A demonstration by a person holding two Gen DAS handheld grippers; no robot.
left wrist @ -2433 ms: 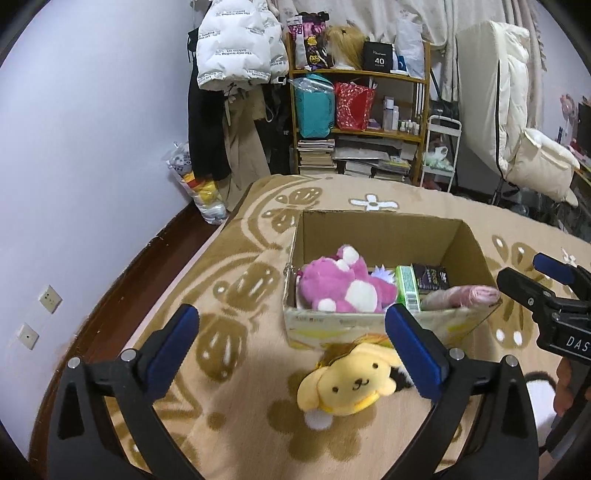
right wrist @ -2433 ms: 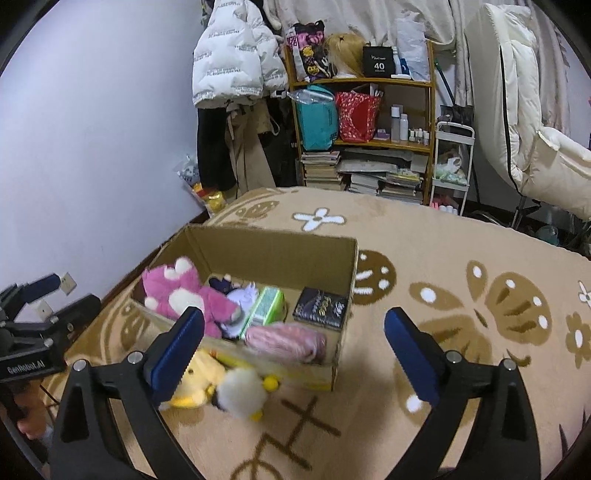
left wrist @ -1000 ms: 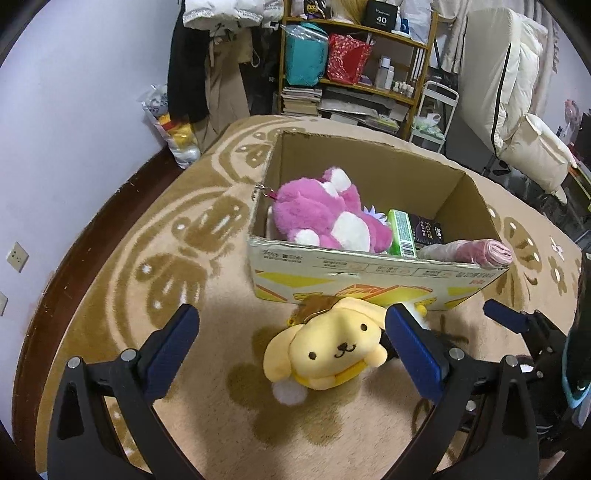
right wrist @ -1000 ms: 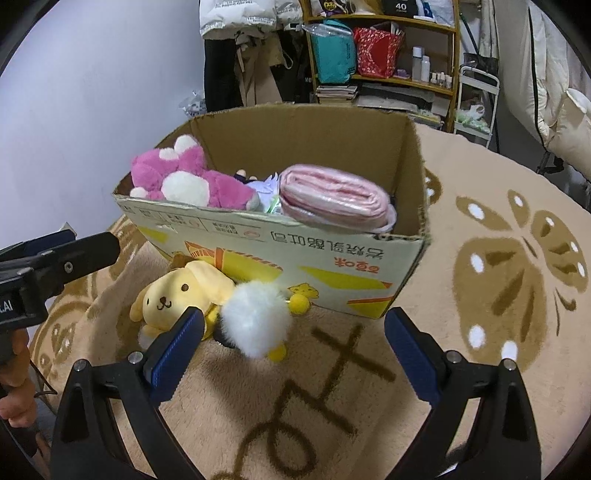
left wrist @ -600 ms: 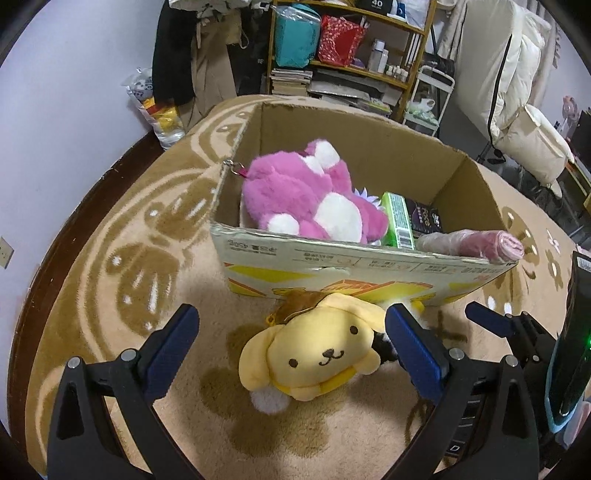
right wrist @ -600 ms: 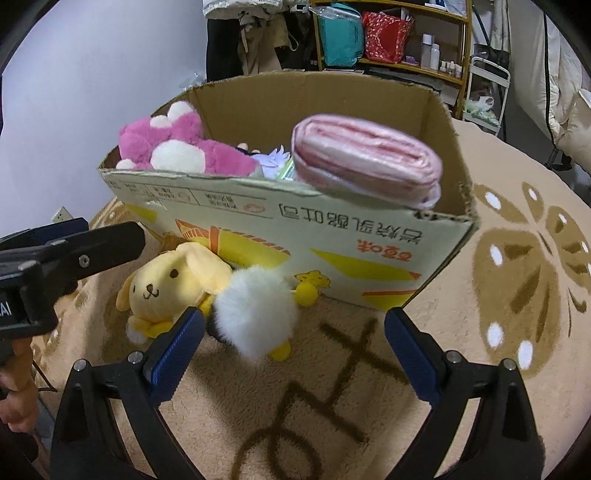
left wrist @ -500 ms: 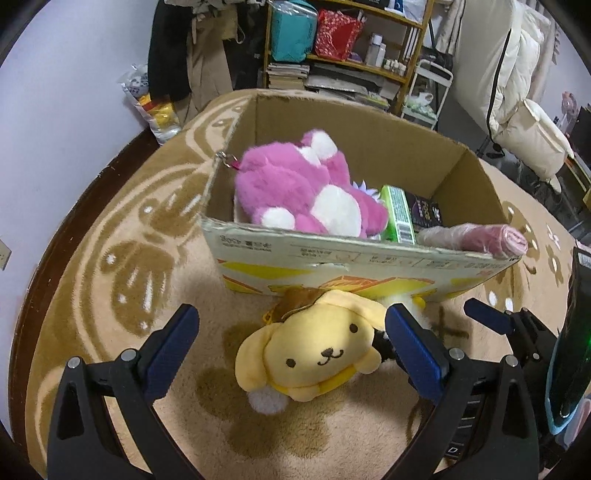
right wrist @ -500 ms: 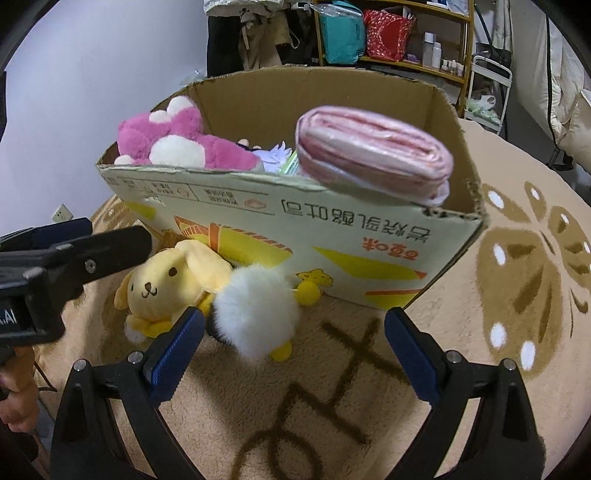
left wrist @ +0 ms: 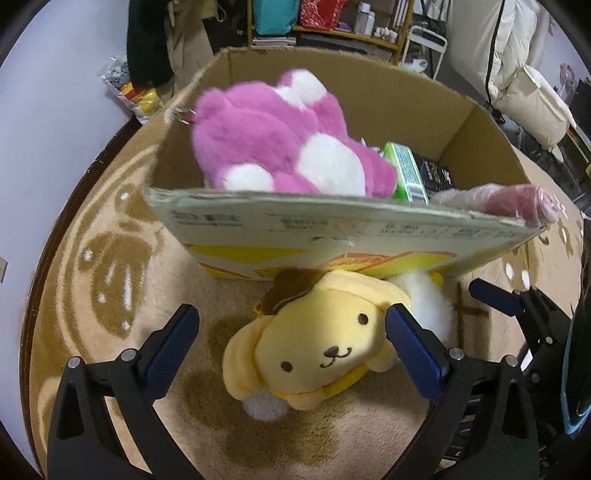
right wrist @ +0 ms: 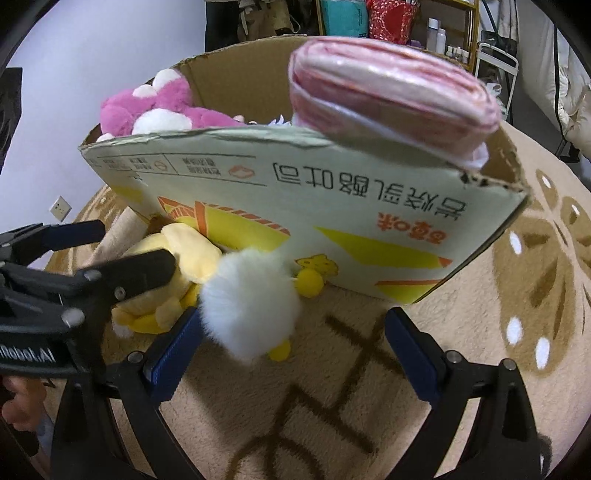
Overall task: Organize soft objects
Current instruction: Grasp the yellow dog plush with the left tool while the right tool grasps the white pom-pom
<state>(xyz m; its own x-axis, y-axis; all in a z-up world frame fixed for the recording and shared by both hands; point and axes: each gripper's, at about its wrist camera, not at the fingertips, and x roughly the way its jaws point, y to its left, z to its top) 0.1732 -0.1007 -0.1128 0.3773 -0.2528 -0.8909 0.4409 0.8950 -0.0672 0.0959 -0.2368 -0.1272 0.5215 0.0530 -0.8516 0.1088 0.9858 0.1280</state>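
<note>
A yellow dog plush (left wrist: 314,350) lies on the rug against the front wall of the cardboard box (left wrist: 332,232). My left gripper (left wrist: 291,343) is open, its blue pads on either side of the plush's head. A white fluffy toy with yellow feet (right wrist: 251,306) lies beside the dog plush (right wrist: 177,266); my right gripper (right wrist: 291,347) hangs open just in front of it. Inside the box (right wrist: 314,192) sit a pink and white plush (left wrist: 280,140), a green packet (left wrist: 404,171), a dark packet (left wrist: 436,173) and a pink rolled bundle (right wrist: 391,92) resting on the rim.
The beige rug (right wrist: 535,277) with brown flower marks spreads to the right of the box. Shelves with bags and bottles (left wrist: 332,18), hanging coats and a white chair (left wrist: 532,96) stand behind. A purple wall with sockets (right wrist: 59,206) is at left.
Both grippers have come lower and closer to the box front. My left gripper now straddles the yellow dog plush; the right one has closed in on the white fluffy toy. Both jaws remain wide.
</note>
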